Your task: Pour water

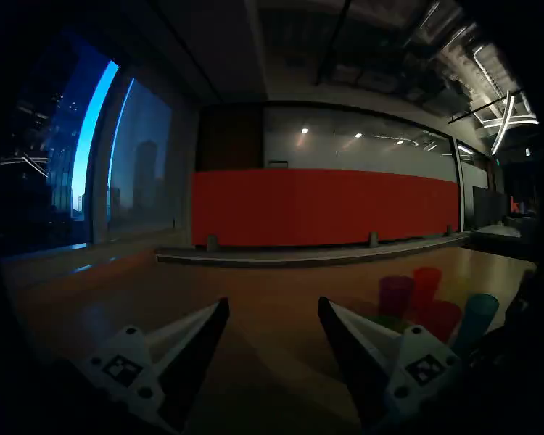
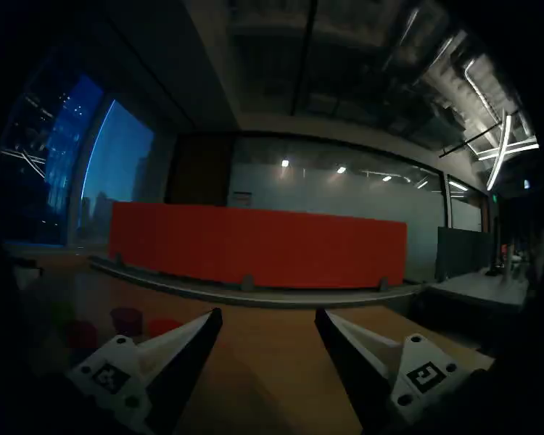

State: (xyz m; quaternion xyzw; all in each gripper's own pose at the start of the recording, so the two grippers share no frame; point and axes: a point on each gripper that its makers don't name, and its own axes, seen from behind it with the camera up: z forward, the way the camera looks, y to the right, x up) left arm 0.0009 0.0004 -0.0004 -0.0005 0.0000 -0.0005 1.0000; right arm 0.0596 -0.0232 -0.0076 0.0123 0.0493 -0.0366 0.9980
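My left gripper (image 1: 272, 313) hangs over the wooden table (image 1: 272, 283) with its jaws spread wide and nothing between them. My right gripper (image 2: 267, 319) is just as wide and just as empty. The cups stand in a tight cluster on the near side of the red partition (image 1: 323, 206). In the left gripper view they sit below its right end, just past my right-hand finger: a purple cup (image 1: 395, 293), an orange-red cup (image 1: 426, 281), a darker red cup (image 1: 443, 319) and a teal cup (image 1: 479, 310) nearest the table edge. In the right gripper view the same cluster lies below the partition's left end, where the purple one (image 2: 125, 319) shows dimly. The light is too low for me to tell whether any cup holds anything. The table runs bare and brown up to the foot of the partition. Above the partition is a glass wall (image 1: 359, 141) with small lights reflected in it. Left of the partition, tall windows (image 1: 138, 174) show a dusk-blue skyline. Above its right end, bright strip lights (image 2: 501, 148) cross the open ceiling.
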